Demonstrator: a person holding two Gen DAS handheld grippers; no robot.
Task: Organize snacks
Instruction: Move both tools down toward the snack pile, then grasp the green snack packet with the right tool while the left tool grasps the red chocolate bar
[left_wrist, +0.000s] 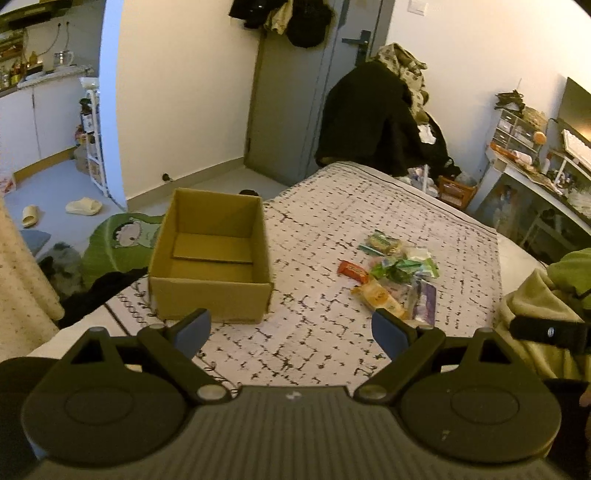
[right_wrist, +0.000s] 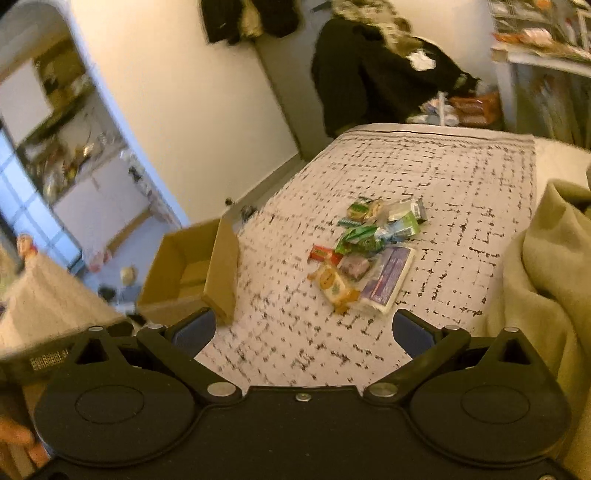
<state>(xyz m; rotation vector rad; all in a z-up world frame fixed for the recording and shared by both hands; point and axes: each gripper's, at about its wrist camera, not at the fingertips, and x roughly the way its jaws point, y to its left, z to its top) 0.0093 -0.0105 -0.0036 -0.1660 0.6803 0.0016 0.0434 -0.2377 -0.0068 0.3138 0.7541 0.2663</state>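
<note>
The snack pile lies on the bed, ahead of the right gripper and right of the empty cardboard box. Both the right and the left gripper have fingers spread wide, holding nothing; the right looks nearer, the orange packet closest to it, long axis running diagonally away.

Left gripper and right gripper spread wide, empty.

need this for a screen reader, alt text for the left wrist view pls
An empty open cardboard box sits on a patterned bedspread, with a pile of wrapped snacks to its right. The left gripper is open in the foreground, holding nothing.
</note>
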